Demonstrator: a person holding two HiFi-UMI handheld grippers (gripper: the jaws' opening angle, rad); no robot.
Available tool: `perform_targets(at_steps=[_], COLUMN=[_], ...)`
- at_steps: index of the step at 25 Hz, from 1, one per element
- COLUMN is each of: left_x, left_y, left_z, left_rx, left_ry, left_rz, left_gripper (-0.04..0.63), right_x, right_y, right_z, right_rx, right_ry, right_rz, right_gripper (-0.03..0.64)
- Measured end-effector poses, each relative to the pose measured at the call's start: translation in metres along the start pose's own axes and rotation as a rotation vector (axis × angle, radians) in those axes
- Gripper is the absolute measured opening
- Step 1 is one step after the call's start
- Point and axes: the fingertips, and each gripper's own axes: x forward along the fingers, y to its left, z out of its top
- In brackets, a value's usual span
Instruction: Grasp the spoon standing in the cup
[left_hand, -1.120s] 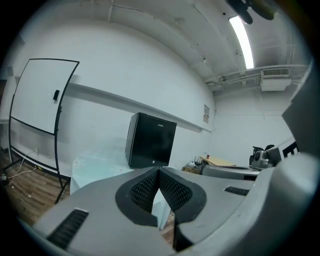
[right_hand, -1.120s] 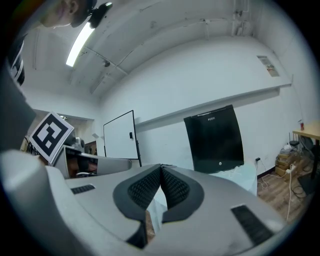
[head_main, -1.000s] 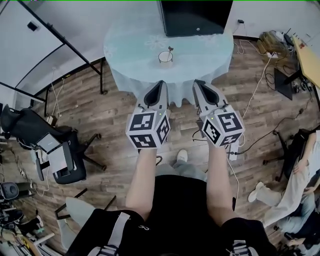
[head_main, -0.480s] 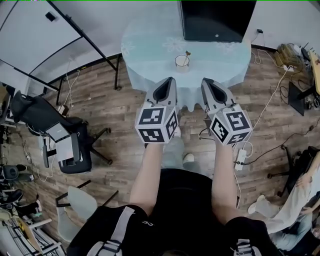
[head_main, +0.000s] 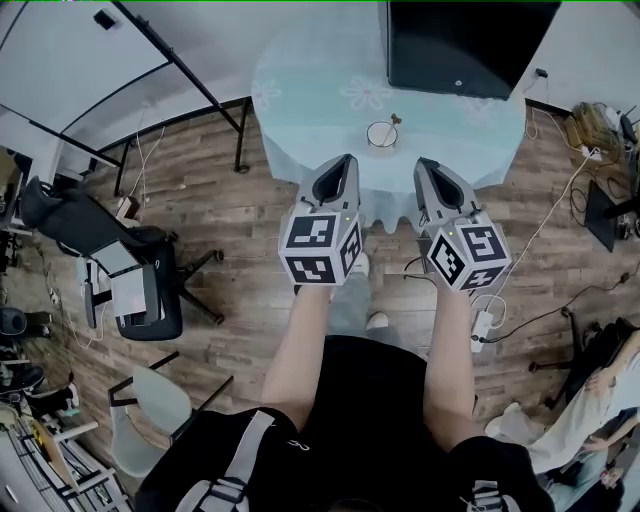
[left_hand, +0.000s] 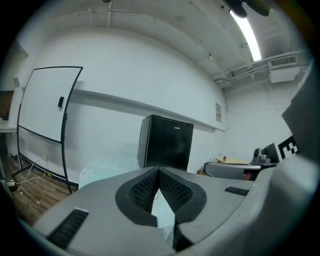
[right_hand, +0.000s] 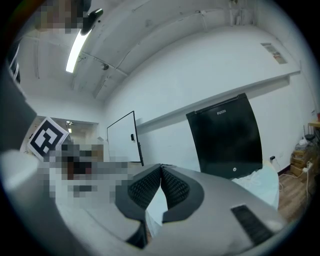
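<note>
From the head view, the spoon (head_main: 392, 122) stands in the cup (head_main: 380, 134), bowl down, with its long axis near upright and the handle tipped toward 1 o'clock. The cup holds only the spoon and sits on the round table (head_main: 310, 90), near its front edge, at 7 o'clock from a black cabinet (head_main: 455, 45). Our left gripper (head_main: 345, 162) and right gripper (head_main: 423, 165) hover short of the table, with the cup at 12 o'clock between them. In the left gripper view, the fingers (left_hand: 145, 187) are pressed together at the tips and pinch nothing. In the right gripper view, the fingers (right_hand: 175, 187) likewise meet, empty, and the cabinet (right_hand: 227, 140) stands at 2 o'clock.
</note>
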Motion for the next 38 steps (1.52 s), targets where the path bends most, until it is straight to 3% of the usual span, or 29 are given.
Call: perform_targets(at_steps=[3,14,16,21,23,38], left_x=[0.020,0.101,0.113,0.139,0.148,0.197], left_y=[0.023,0.042,0.048,0.058,0.065,0.103], left_z=[-0.009,-0.043,-0.048,-0.064,-0.069,-0.105], left_rx=[-0.032,-0.069,-0.080,-0.116,-0.129,-0.159], left_ry=[0.023,0.106,0.114,0.147,0.160,0.256], left_rz=[0.030,-0.031,-0.033,-0.040,-0.041,-0.057], left_gripper=[0.006,0.006,0.006,0.006,0.006,0.006], right_x=[0.020,0.094,0.106,0.127,0.136,0.181], right_y=[-0.008,-0.052,-0.056,-0.070,-0.077,-0.133], right_z=[-0.016,-0.057,-0.068,-0.090,-0.097,-0.151], right_rx=[0.011,0.051,0.055,0.069,0.077,0.186], right_ry=[0.042,0.156,0.191,0.255,0.271,0.319], right_rz=[0.006,-0.020,-0.002,-0.009,-0.012,-0.106], right_gripper=[0.005,0.005,0.055,0.063,0.109,0.152])
